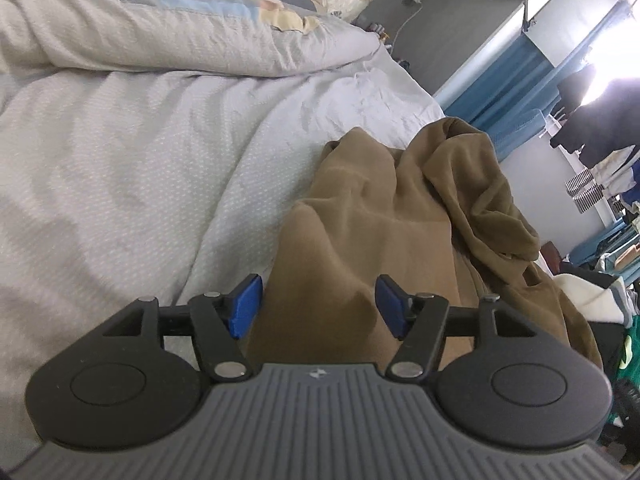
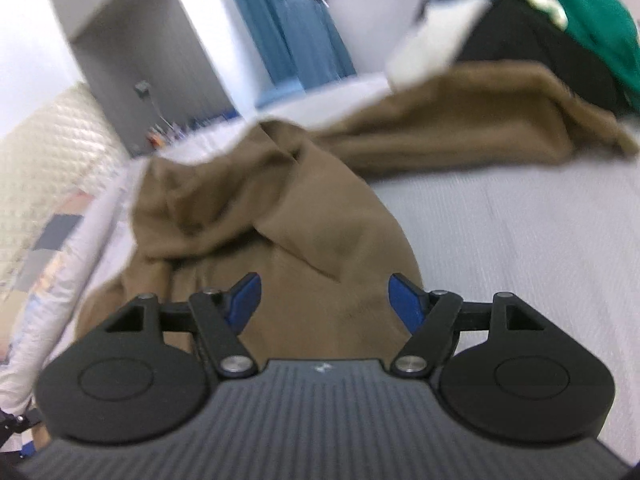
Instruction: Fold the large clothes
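A tan-brown garment [image 1: 384, 216] lies rumpled on the white bed cover [image 1: 140, 160], bunched into folds at its far end. My left gripper [image 1: 318, 304] hovers over its near part, blue pads [image 1: 246, 304] apart and nothing pinched between them. In the right wrist view the same brown garment [image 2: 288, 216] spreads below my right gripper [image 2: 326, 300], whose blue pads [image 2: 408, 300] also stand apart, clear of the cloth. Another brown piece [image 2: 472, 120] lies farther back on the bed; whether it belongs to the same garment I cannot tell. The right view is blurred.
A grey-white duvet and patterned pillow [image 1: 160, 20] pile up at the bed's far left. A black and green clothes heap [image 2: 560, 32] sits at the back right. Blue curtains [image 2: 288, 36] and a grey wall stand behind the bed. White cover [image 2: 520, 232] stretches to the right.
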`<state>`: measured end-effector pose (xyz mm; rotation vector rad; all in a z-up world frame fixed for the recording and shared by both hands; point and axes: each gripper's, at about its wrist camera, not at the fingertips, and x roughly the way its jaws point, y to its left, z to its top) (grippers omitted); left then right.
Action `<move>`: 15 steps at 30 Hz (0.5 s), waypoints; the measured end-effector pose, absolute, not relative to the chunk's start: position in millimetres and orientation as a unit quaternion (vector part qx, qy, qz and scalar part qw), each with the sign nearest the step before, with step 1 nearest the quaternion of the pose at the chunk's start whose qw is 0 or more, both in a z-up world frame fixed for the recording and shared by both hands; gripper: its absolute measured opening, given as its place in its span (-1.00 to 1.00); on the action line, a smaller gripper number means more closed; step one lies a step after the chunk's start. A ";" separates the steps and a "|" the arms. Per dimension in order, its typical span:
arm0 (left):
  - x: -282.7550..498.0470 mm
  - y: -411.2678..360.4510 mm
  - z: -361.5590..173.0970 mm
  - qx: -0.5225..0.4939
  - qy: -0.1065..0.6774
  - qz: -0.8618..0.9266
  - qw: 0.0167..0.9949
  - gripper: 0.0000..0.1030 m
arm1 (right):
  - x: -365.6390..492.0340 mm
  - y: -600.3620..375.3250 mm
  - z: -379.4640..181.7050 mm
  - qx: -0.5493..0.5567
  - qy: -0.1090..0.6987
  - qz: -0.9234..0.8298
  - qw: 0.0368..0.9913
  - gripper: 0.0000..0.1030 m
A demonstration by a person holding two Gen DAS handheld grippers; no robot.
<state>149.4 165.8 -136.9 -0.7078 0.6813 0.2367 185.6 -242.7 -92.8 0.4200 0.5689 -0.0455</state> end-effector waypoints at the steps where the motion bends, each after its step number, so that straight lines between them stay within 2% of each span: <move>1: 147.0 165.9 -137.7 -0.342 0.326 0.115 0.874 0.34 | 183.5 -238.4 -89.4 0.199 0.266 -0.012 0.943 0.41; 6: 135.9 157.1 -141.0 -0.344 0.340 0.113 0.868 0.35 | 175.7 -215.7 -84.2 0.164 0.247 0.075 0.952 0.41; 15: 138.3 132.2 -150.2 -0.333 0.341 0.091 0.874 0.52 | 190.0 -164.0 -117.3 0.129 0.354 0.194 0.906 0.40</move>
